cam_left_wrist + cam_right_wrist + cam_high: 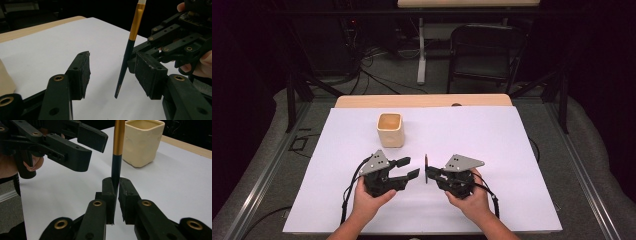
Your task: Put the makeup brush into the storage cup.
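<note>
A slim black paintbrush with a gold metal ferrule [118, 150] stands upright, pinched in the right gripper [430, 174], just beside the wide-open left gripper [408, 167]. Both hover over the white-covered wooden bench [492, 145], near a cream square ceramic cup [390, 129]. Behind, a dark room with a black folding chair [482, 50]. The left gripper view shows the brush's handle tip [117, 95] off the surface.

- paintbrush [130, 47]: slim, black handle, gold ferrule, standing nearly upright above the white sheet, handle pinched low down between black jaws.
- cream square cup [390, 129]: upright, open-topped, farther back on the sheet.
</note>
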{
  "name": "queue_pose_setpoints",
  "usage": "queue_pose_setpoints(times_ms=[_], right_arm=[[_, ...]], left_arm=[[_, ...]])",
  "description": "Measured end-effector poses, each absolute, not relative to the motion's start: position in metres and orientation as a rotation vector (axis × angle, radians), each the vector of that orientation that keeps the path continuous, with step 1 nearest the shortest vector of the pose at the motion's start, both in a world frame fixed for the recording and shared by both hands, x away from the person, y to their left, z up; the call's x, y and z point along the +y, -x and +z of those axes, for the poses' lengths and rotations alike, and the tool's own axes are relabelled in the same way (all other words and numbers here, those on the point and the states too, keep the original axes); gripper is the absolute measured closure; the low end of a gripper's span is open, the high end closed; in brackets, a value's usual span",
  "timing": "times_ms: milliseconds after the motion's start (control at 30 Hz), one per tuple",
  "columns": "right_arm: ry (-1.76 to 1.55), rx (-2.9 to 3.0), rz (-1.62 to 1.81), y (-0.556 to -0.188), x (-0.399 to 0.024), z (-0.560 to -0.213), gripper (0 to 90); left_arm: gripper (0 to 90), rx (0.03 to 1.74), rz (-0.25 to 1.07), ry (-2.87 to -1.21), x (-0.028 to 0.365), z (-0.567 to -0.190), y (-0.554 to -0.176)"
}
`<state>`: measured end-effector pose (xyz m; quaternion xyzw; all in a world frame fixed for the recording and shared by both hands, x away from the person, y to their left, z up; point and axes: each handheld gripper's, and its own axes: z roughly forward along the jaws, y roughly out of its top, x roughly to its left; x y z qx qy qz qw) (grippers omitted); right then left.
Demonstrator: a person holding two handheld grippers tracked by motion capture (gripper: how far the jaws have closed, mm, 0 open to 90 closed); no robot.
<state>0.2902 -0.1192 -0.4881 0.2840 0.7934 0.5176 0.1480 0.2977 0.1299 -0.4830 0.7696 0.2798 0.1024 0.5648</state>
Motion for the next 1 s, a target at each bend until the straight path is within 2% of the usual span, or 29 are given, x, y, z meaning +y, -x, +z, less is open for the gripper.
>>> queue_pose_setpoints(times_ms=[400,1000], right_arm=[[-0.797,2.279,1.478,-0.289,-0.117,-0.488,83.2],[-0.784,2.278,1.471,-0.287,-0.115,-0.488,83.2]], left_arm=[[46.8,0.645,0.222,-1.81,0.124,-0.48,-0.297],[57.3,0.62,0.216,-1.803,0.114,-0.477,-0.297]])
